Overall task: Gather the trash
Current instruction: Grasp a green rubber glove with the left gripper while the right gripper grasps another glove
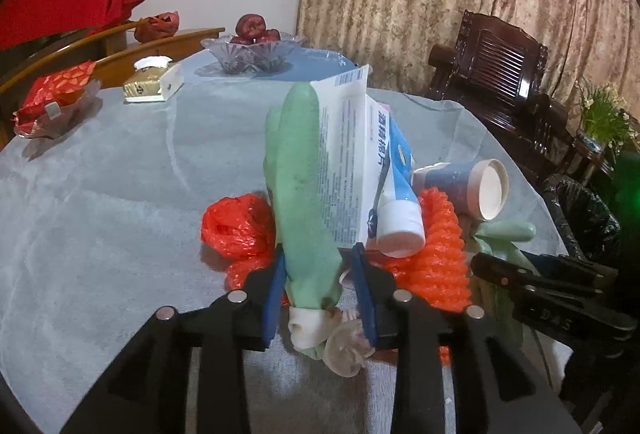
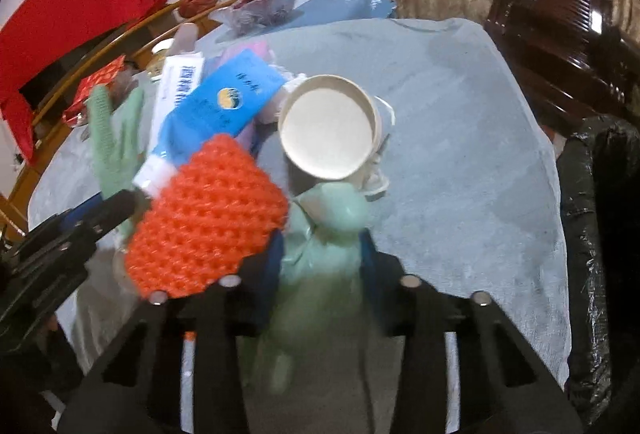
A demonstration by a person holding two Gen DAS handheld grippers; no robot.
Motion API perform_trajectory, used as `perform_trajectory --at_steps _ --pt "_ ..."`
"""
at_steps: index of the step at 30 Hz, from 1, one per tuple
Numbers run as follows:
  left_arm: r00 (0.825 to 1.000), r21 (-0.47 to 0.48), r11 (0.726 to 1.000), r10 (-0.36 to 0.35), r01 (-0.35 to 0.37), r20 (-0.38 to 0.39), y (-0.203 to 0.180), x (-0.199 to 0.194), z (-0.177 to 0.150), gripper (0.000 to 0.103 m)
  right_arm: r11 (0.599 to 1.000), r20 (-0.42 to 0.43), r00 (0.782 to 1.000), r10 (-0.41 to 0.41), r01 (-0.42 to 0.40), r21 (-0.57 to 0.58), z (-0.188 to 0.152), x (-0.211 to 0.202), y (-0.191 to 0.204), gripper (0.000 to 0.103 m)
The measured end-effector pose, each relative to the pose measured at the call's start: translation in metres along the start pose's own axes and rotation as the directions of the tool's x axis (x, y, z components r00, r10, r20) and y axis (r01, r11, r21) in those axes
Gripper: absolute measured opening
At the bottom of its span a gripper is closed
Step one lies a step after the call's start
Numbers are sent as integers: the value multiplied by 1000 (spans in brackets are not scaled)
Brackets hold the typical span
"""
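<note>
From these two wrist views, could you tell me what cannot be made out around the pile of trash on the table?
- Left wrist view: most of the red plastic bag lies behind the green rubber glove in the left gripper.
- Right wrist view: motion blur smears the second green glove between the right gripper pads.
- Both views: the black-lined bin is cut off by the edge, its contents unseen.

A green glove [image 1: 304, 170] stands upright beside a white carton [image 1: 346, 154] and a blue tube [image 1: 396, 194]. Right of the tube lie an orange mesh [image 1: 440, 246] and a paper cup [image 1: 472, 190] on its side; a red bag [image 1: 236, 226] lies left of the glove.
</note>
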State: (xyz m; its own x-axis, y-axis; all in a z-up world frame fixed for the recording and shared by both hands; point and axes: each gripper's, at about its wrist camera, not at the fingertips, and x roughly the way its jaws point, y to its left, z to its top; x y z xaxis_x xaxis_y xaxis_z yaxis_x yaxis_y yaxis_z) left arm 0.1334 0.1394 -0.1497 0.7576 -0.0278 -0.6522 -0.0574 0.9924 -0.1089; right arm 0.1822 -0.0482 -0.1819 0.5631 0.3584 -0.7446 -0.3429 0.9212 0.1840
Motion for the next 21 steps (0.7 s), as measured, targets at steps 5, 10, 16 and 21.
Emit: perform_trajectory --at_steps 5,10,16,21 --pt "1000 -7 1000 -4 4 7 0 -6 1 10 999 41 998 38 -37 -31 4 -21 6 17" --pt "999 -10 999 -37 38 20 1 -21 5 4 996 96 994 56 -49 -73 5 -55 13 16" --pt "996 -28 997 -64 66 64 -2 -50 10 0 995 172 983 66 -53 -79 3 -96 14 16" --pt "987 2 994 -105 105 120 -16 -77 19 0 996 225 972 67 -51 -76 4 -125 9 16"
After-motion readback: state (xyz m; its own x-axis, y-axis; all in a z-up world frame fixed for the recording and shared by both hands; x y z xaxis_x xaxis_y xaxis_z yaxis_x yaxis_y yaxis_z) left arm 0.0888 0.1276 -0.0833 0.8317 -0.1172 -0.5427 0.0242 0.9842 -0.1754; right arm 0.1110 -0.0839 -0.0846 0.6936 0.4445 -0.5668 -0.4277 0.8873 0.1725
